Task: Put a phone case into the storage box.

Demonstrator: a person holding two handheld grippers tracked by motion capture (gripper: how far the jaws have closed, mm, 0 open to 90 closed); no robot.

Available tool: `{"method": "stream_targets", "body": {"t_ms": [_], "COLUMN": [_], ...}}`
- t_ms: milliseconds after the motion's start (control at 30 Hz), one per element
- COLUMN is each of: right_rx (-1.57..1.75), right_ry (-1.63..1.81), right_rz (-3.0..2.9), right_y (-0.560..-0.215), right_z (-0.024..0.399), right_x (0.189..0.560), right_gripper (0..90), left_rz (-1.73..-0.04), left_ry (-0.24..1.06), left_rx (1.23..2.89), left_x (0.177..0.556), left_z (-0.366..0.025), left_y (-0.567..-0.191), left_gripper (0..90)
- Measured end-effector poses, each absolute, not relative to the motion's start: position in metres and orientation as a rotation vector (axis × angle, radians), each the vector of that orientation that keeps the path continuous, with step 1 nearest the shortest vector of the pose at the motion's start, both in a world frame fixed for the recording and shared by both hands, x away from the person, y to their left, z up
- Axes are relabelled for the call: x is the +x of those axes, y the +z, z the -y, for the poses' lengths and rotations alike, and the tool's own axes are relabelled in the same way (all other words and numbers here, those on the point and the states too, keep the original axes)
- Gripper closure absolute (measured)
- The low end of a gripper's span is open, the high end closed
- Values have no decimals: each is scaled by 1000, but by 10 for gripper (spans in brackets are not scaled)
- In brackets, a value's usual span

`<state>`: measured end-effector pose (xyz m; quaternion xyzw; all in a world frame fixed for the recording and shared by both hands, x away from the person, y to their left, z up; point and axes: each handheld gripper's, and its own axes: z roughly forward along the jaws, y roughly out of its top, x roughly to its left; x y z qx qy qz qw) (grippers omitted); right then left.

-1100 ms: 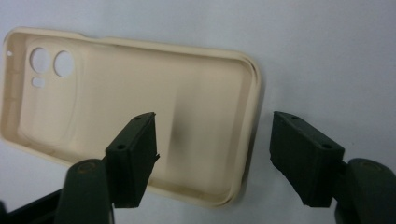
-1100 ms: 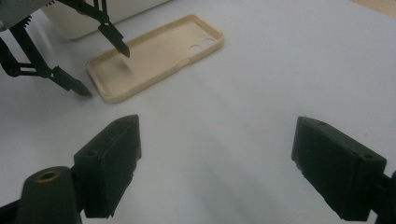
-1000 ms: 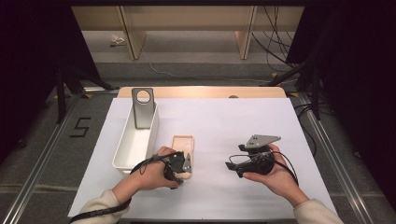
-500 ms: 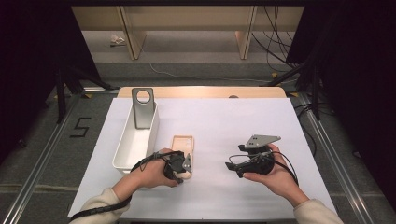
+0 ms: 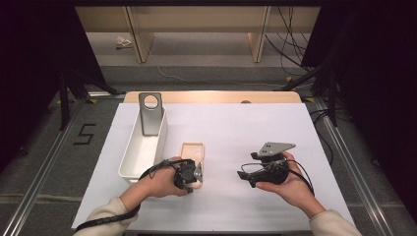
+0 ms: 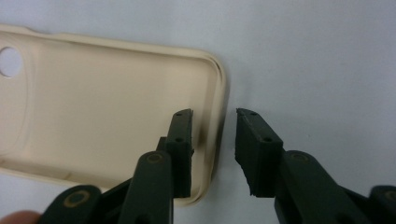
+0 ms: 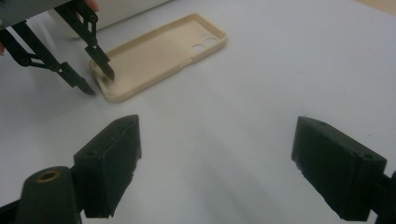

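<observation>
- On the white table [image 5: 295, 128], the beige phone case [image 5: 193, 152] lies hollow side up just right of the bin [image 5: 129, 162], long axis running away from the person, camera hole at the far end.
- Bin holds an upright grey bracket [image 5: 150, 114].
- Left gripper [image 6: 214, 140] has just been closing: its jaws straddle the case's near edge, not yet pinching it.
- Right gripper [image 7: 215, 163] gapes wide, holding nothing.
</observation>
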<state>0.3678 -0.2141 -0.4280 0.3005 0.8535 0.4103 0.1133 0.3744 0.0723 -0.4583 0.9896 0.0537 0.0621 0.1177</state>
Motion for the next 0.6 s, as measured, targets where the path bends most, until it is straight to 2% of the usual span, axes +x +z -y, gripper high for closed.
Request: {"method": "stream_targets", "body": {"t_ms": [100,200,367,600], "right_rx": [884,882,883,884], "right_ry": [1205,1205,1204,1204], "right_rz": [-2502,-2504,-2504,-2505], "right_y": [-428,-428,-428,-428], "right_z": [214,214,214,214], "right_x": [368,368,368,368], "right_gripper": [168,168,168,168], "left_rz": [-150,-150,-128,-123], "left_ry": [215,214,241,229], "left_rx": [2905,2908,2908,2905], "left_x": [374,373,371,370], "left_z": [-71,-71,-70,-71], "left_y": [-458,-458,-458,-458], "left_gripper": [776,783,849,864]}}
